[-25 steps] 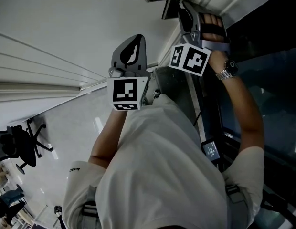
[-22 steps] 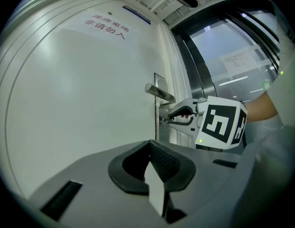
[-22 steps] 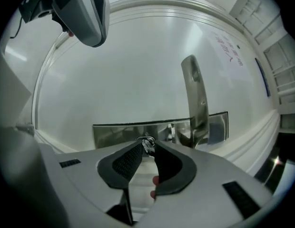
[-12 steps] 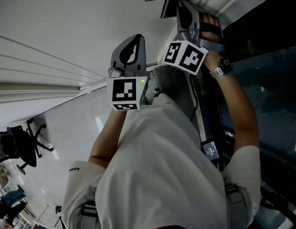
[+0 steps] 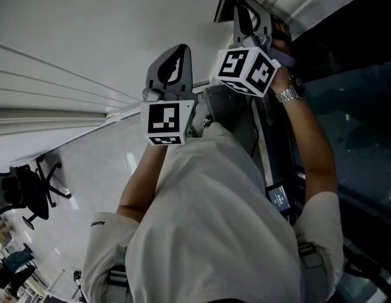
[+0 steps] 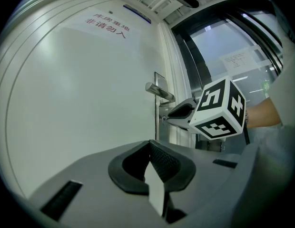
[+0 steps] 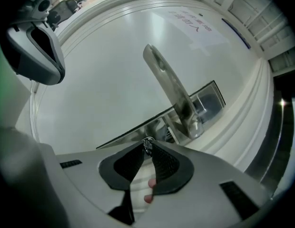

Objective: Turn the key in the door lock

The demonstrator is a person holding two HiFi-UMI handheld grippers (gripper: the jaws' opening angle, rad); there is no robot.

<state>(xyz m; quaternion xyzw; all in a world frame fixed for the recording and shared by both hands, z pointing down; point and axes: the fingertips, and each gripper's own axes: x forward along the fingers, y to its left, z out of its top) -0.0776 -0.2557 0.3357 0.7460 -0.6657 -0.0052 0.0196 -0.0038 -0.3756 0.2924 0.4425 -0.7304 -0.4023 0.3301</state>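
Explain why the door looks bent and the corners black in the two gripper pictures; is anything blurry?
Left gripper view: wide-angle lens bows the door, corners go black. Right gripper view: same bowing; the door handle looks soft, with glare. Head view: dim overall, the glass panel nearly black.

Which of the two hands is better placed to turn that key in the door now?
Right. The right gripper has just been closing its jaws on the key below the door handle. The left gripper hangs back from the door, shut and empty.
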